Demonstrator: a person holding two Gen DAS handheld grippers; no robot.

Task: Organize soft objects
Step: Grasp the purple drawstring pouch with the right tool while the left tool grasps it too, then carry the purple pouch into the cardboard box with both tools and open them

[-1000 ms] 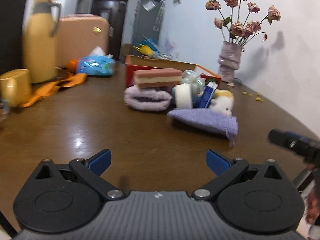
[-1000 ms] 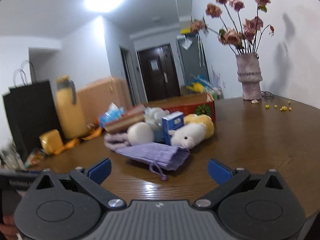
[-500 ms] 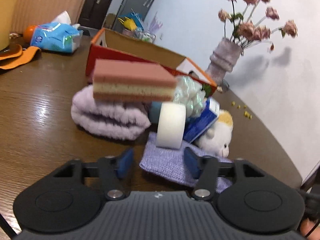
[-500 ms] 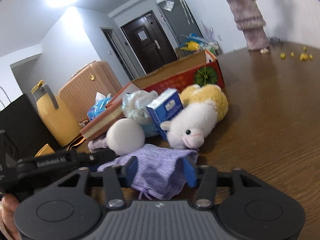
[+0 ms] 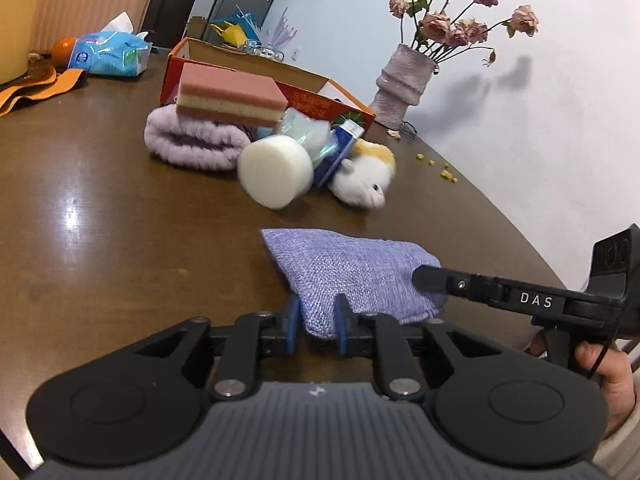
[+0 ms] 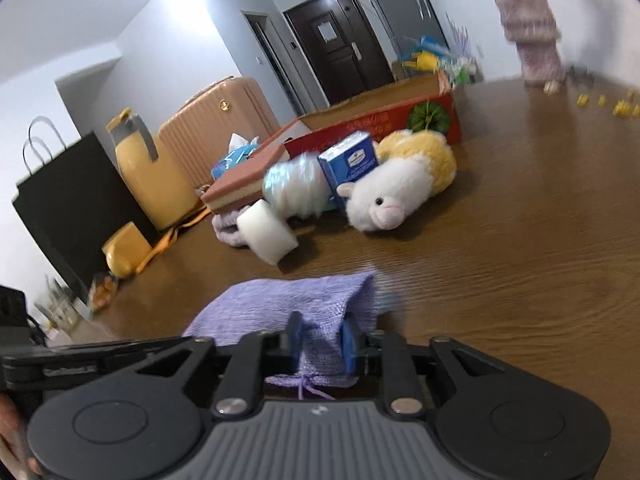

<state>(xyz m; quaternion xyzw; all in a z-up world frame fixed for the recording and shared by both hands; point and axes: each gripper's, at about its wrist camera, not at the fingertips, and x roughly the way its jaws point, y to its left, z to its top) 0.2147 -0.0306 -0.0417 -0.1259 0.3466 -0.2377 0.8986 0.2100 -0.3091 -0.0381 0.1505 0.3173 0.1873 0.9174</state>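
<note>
A purple woven pouch (image 5: 352,268) lies on the brown table (image 5: 120,220), apart from the pile and close to me. My left gripper (image 5: 318,320) has the pouch's near left corner between its blue pads, and its jaws are closing on the fabric. My right gripper (image 6: 322,340) is shut on the drawstring end of the same pouch (image 6: 280,300). Behind it lie a white foam roll (image 5: 276,170), a plush sheep (image 5: 366,182), a pink sponge (image 5: 228,96) on a folded lavender towel (image 5: 192,142), and a blue carton (image 6: 350,162).
An open red cardboard box (image 5: 312,96) stands behind the pile, a vase of dried roses (image 5: 402,90) to its right. A tissue pack (image 5: 108,54) and orange cloth (image 5: 32,92) lie far left. A yellow jug (image 6: 148,176), yellow cup (image 6: 124,250) and black bag (image 6: 68,200) stand at the left edge.
Both grippers went from wide open to closed on the purple pouch. The pouch has come away from the pile towards me, and the white roll has tipped forward.
</note>
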